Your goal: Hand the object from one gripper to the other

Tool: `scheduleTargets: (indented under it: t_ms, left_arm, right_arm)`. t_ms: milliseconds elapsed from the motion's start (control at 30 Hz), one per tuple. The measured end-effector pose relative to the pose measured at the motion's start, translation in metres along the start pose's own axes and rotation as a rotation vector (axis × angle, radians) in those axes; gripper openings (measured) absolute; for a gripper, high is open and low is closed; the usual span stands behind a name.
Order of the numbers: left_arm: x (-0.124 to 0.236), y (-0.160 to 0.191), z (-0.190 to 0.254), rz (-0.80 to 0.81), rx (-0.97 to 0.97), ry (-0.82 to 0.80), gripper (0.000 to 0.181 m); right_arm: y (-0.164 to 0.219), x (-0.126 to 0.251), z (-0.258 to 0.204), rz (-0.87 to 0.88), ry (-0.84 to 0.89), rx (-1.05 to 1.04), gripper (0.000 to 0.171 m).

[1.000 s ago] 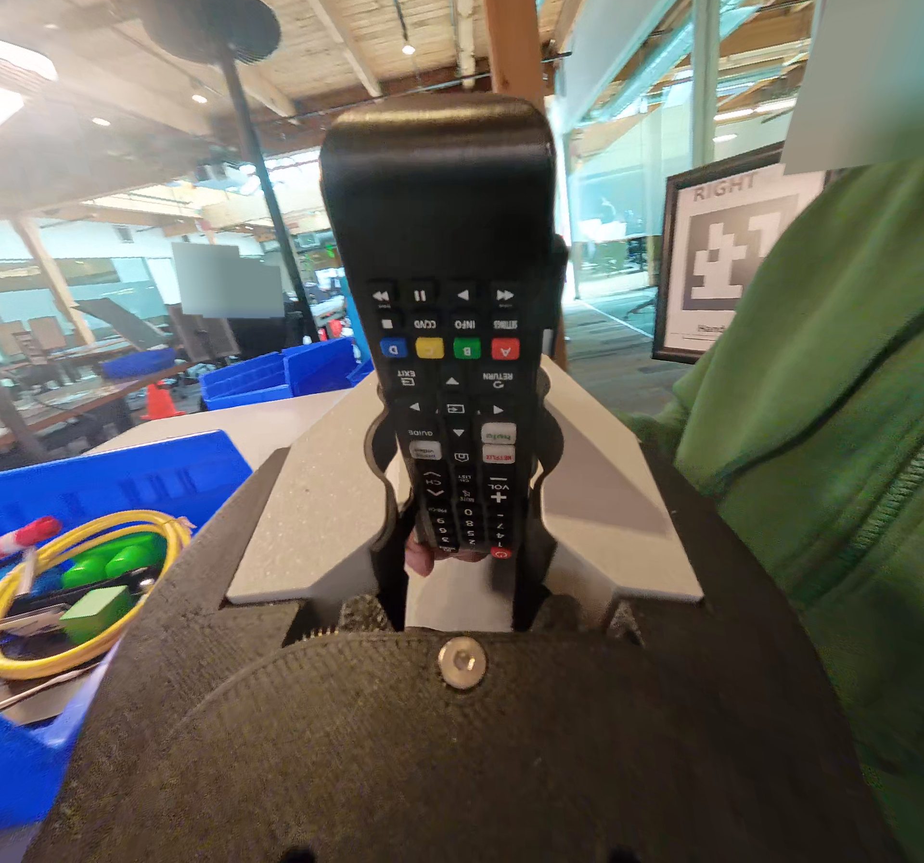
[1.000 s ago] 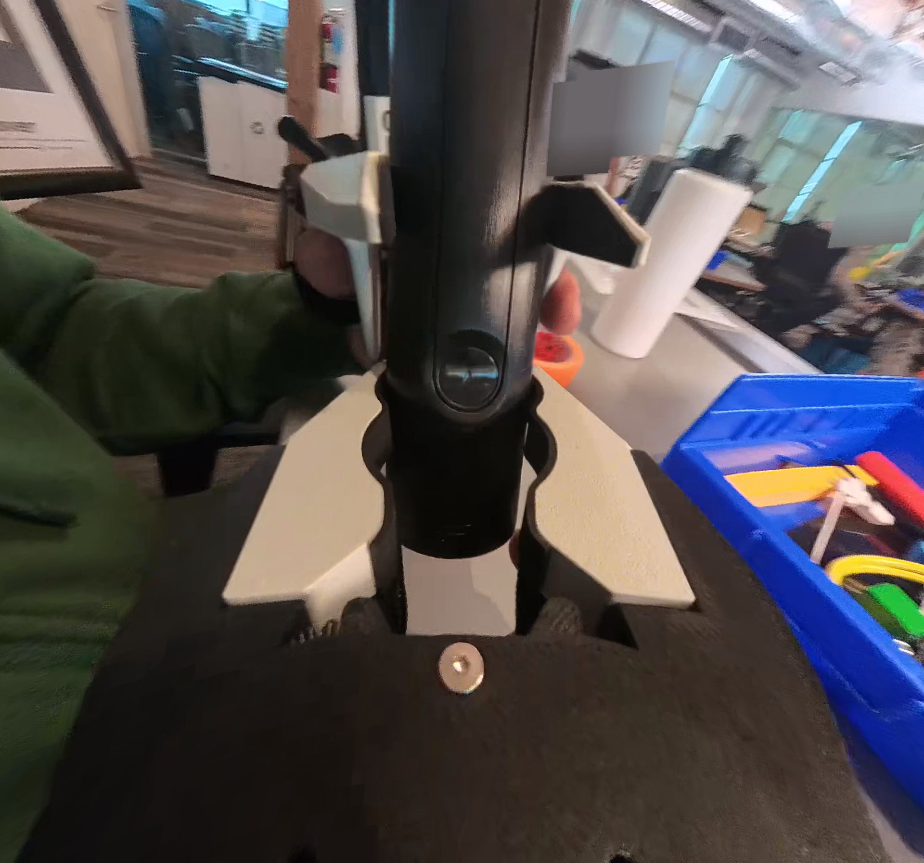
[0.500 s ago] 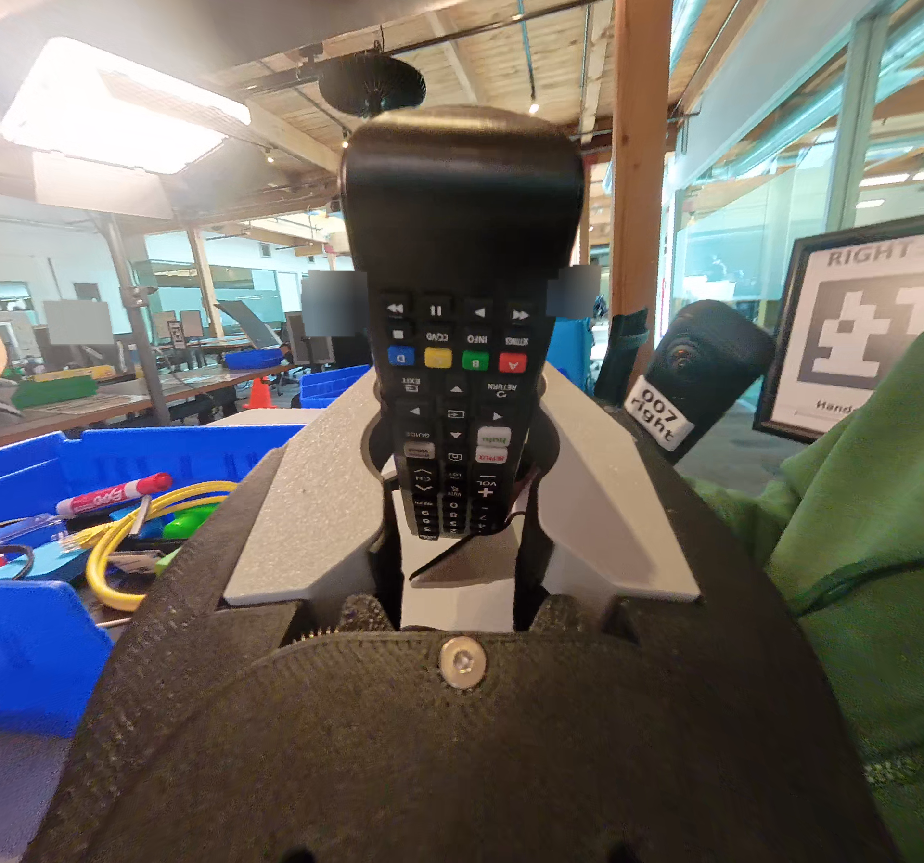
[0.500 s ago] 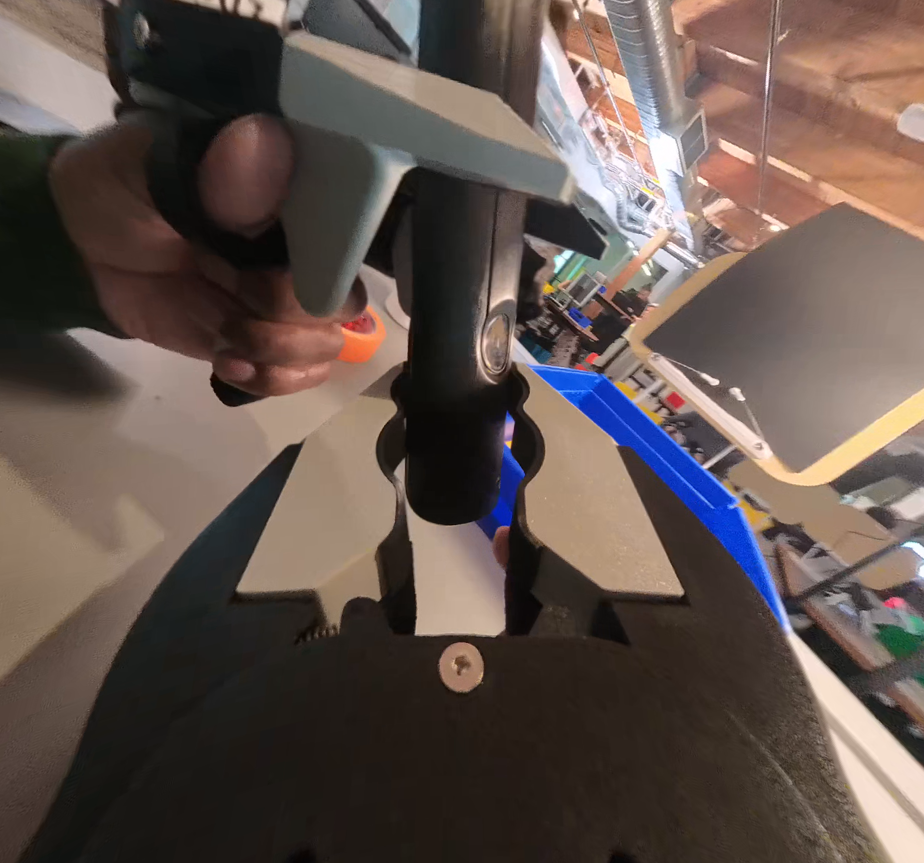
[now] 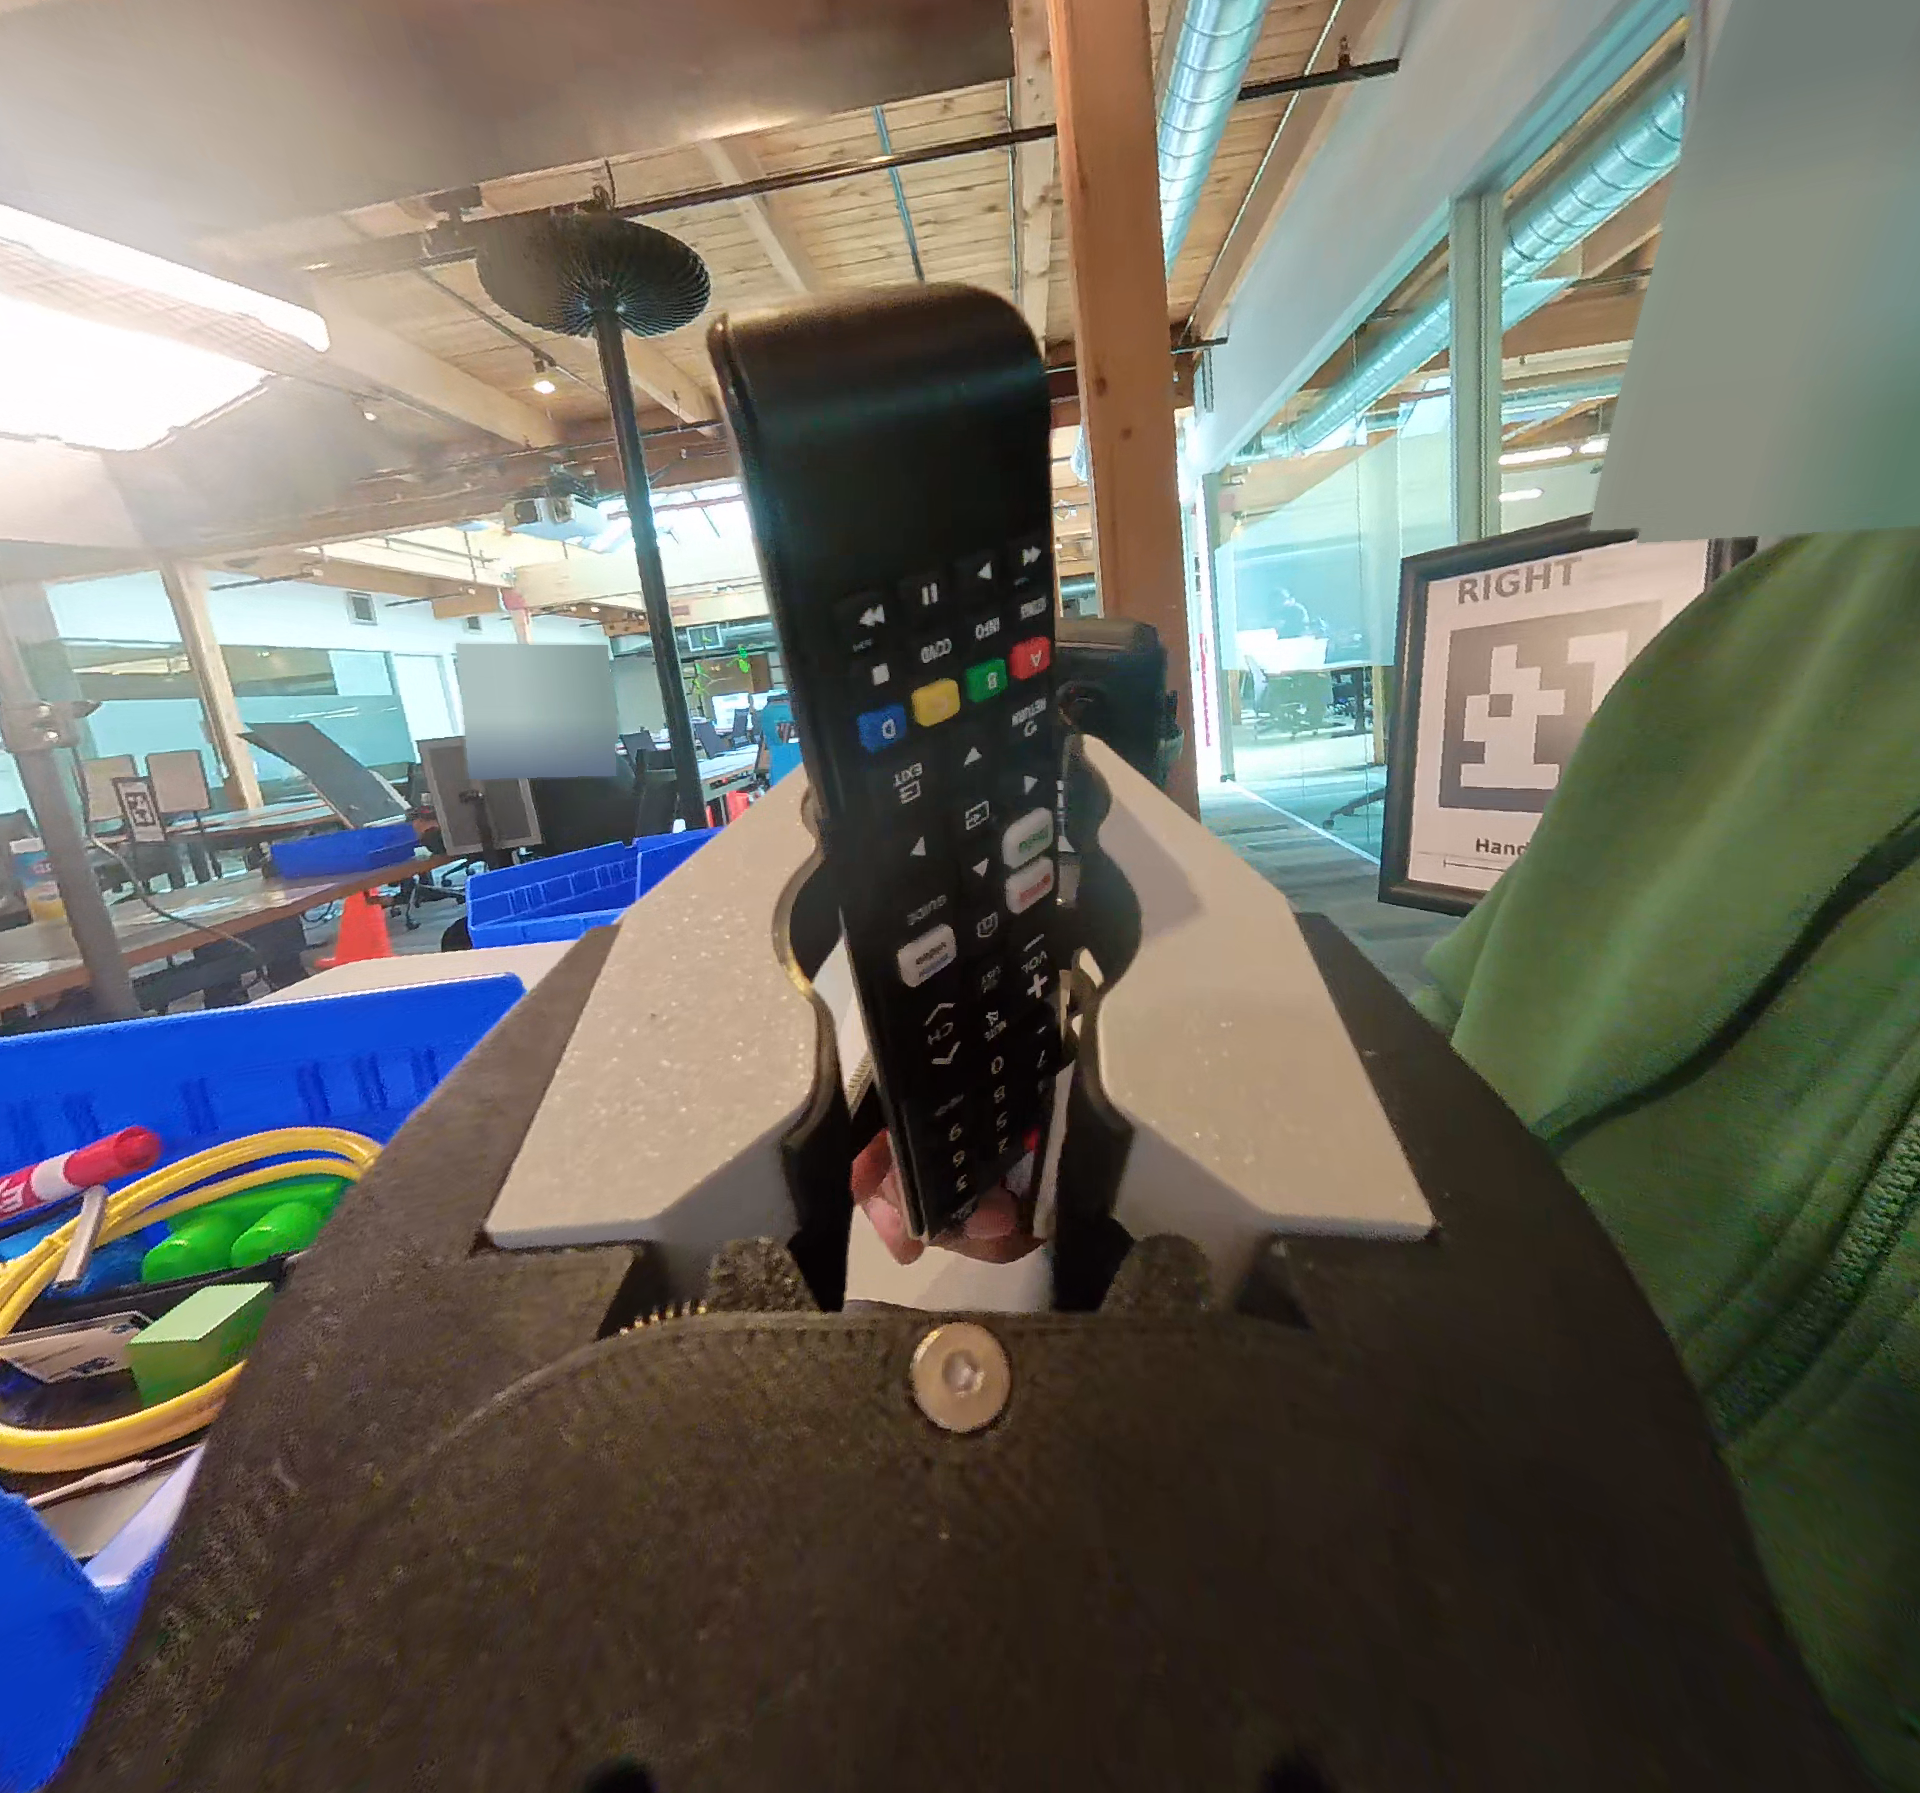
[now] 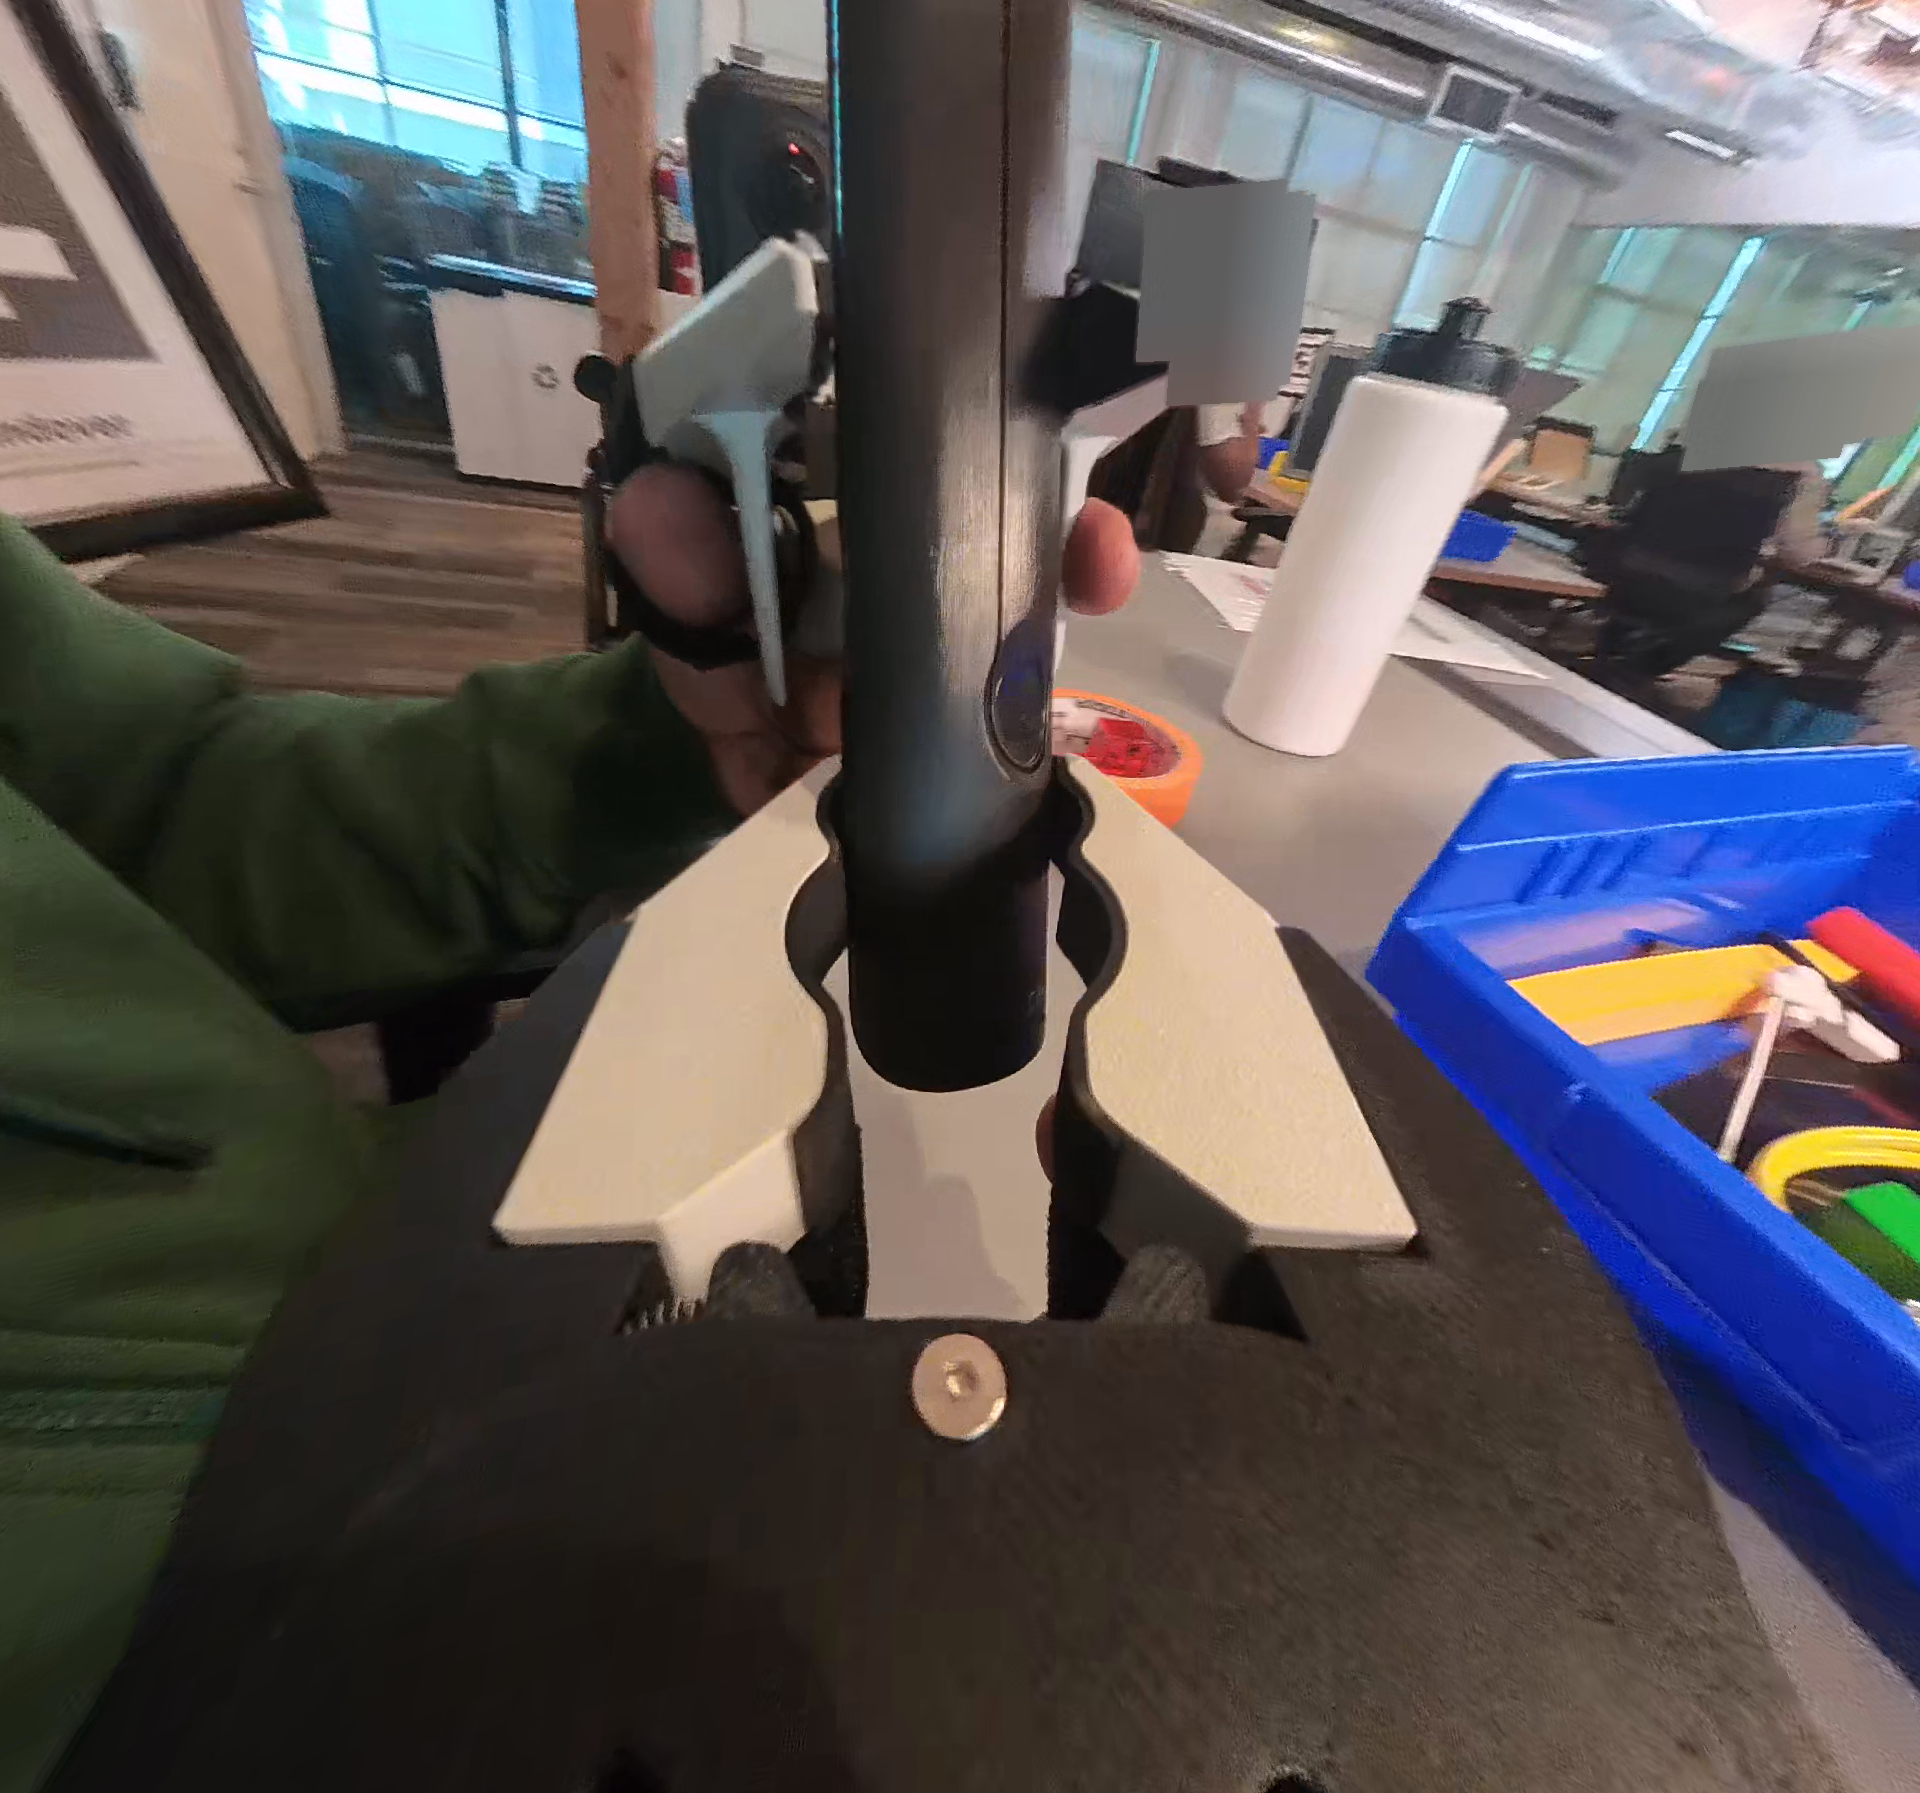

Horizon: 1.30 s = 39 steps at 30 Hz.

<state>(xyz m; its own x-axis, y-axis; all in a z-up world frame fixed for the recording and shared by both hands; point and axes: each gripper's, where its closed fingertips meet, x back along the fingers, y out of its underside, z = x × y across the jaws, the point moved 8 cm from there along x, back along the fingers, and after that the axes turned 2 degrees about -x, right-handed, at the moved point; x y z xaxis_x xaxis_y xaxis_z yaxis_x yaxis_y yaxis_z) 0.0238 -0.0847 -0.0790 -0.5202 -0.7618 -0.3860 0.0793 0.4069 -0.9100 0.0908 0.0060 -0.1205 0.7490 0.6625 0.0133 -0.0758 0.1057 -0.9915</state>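
Left wrist view: left gripper (image 5: pixel 951 964) has its fingers around the black TV remote (image 5: pixel 914 704), button face to camera, tilted; left finger shows a gap, so firm clamping can't be told. Blue bin (image 5: pixel 239 1057) lower left.

Right wrist view: right gripper (image 6: pixel 951 922) clenched on the remote's (image 6: pixel 935 496) back end; only here the left gripper (image 6: pixel 748 372) is seen from outside, higher up the body (person's hand behind it). Advice: confirm one grip is firm before the other releases, pull apart straight.

You are seeing one remote (image 5: pixel 925 735), two grippers, several blue bins at nine o'clock (image 5: pixel 239 1068), one orange tape roll (image 6: pixel 1143 756), one white bottle (image 6: pixel 1351 548).
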Motion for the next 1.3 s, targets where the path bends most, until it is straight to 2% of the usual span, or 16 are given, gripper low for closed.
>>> scheduleTargets:
  t_ms: [133,267,433,600,700,867,933,1067,1167,1300]
  left_arm:
    - [0.001,-0.001,0.002,-0.001,-0.002,0.025,0.038]
    - [0.002,0.000,-0.006,-0.028,-0.015,-0.060,0.037]
    - [0.002,0.007,-0.021,-0.064,0.012,-0.217,0.037]
    - [0.004,0.005,-0.024,-0.027,0.031,-0.247,0.037]
    - [0.011,0.002,-0.031,0.011,0.068,-0.307,0.037]
    - [0.024,-0.005,-0.041,0.109,0.109,-0.393,0.036]
    - [0.025,-0.006,-0.040,0.097,0.071,-0.412,0.036]
    - [0.012,0.002,-0.032,-0.074,-0.128,-0.439,0.036]
    - [-0.003,0.015,-0.020,-0.237,-0.324,-0.400,0.037]
    - [-0.018,0.032,-0.005,-0.366,-0.481,-0.304,0.037]
  right_arm:
    - [-0.001,0.001,-0.001,0.012,-0.035,-0.037,0.036]
    - [0.001,0.001,0.010,0.012,0.135,0.039,0.029]
    - [0.005,-0.004,0.014,-0.058,0.413,0.384,0.035]
    - [0.012,-0.011,0.013,-0.159,0.566,0.685,0.053]
    - [0.010,-0.011,0.010,-0.149,0.601,0.756,0.056]
    - [0.006,-0.007,0.013,-0.104,0.594,0.676,0.055]
    - [0.001,-0.003,0.013,-0.055,0.574,0.616,0.056]
    - [-0.017,0.010,0.007,0.156,0.462,0.441,0.055]
    - [-0.030,0.024,0.006,0.316,0.394,0.323,0.054]
    - [-0.037,0.034,0.005,0.406,0.327,0.238,0.052]
